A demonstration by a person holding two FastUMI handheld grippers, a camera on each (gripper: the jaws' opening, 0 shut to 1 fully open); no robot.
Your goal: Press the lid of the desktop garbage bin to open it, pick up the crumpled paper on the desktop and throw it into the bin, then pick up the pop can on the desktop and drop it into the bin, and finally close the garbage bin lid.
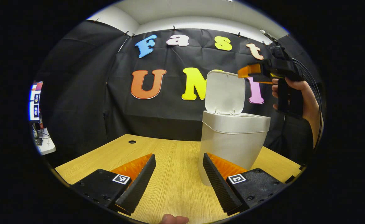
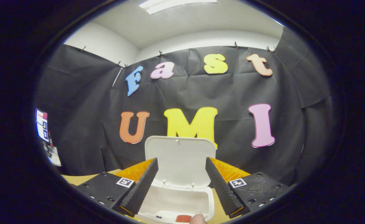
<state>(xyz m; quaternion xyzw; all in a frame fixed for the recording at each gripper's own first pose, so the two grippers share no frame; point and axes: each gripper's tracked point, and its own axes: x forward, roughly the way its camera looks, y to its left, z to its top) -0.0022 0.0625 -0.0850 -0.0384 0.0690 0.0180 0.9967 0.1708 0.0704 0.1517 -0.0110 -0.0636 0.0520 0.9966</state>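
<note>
Hovering spread and empty, right gripper [image 2: 181, 183] is being held above white plastic bin [image 2: 176, 202]; upright lid [image 2: 180, 165] at twelve o'clock risks being knocked; left gripper [image 1: 179, 177] is also spread

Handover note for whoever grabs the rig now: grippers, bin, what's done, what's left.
Left gripper: open, empty, low over the wooden desk beside the bin.
Right gripper: open, empty, above the bin mouth, facing the lid.
Lid stands open, upright. A red thing lies in the bin; likely the can, though I cannot tell. No paper or can on the visible desk.
Done: lid opened; both drops look done.
Left: close the lid.
</note>
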